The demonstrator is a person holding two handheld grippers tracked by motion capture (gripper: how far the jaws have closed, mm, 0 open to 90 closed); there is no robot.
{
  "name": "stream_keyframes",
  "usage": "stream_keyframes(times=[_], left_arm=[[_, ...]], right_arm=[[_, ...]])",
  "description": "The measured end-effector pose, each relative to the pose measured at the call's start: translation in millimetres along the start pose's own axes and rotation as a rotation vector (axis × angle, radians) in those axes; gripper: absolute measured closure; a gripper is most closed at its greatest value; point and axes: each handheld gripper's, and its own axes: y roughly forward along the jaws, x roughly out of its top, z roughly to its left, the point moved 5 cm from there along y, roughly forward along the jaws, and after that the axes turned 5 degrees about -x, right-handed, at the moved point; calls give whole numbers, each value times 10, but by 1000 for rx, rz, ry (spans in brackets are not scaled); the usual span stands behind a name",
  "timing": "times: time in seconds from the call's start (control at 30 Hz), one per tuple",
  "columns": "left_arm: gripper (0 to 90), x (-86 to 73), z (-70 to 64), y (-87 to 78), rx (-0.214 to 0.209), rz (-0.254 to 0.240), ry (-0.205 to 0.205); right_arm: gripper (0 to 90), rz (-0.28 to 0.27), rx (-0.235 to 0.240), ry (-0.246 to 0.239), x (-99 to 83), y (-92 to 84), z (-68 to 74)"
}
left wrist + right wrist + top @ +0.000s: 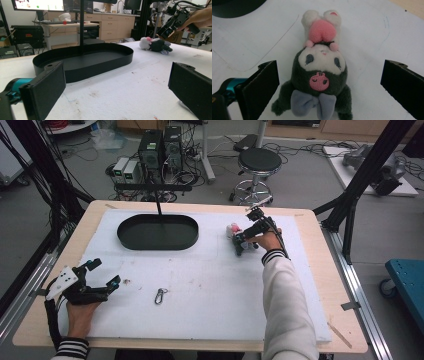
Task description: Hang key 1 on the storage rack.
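Right hand-held gripper [329, 82] hangs over the plush toy [319, 72], jaws spread wide on either side and not touching it; the toy lies on the white surface [210, 290] right of the black tray [158, 232]. Left hand-held gripper [102, 272] sits released near the surface's left edge, with a carabiner [160, 295] lying just beside it.

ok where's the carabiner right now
In the high view the carabiner lies on the white mat, front centre, just right of the left gripper and nearer the person than the black tray.
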Motion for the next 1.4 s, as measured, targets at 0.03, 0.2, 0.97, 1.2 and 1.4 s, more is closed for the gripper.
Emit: stream_keyframes(times=[0.03,0.2,0.97,1.2,1.4], left_arm=[[17,0,0,0,0,0,0],[17,-1,0,-2,0,3,2],[17,0,-3,-1,-1,2,4],[17,-1,-4,-2,-1,3,3],[17,-1,-2,-2,-1,2,3]], right_arm=[[10,4,0,3,-1,14,7],[10,20,2,4,-12,89,15],[121,98,38,9,-74,275,88],[244,100,46,0,-66,289,105],[325,106,33,8,-64,285,96]])
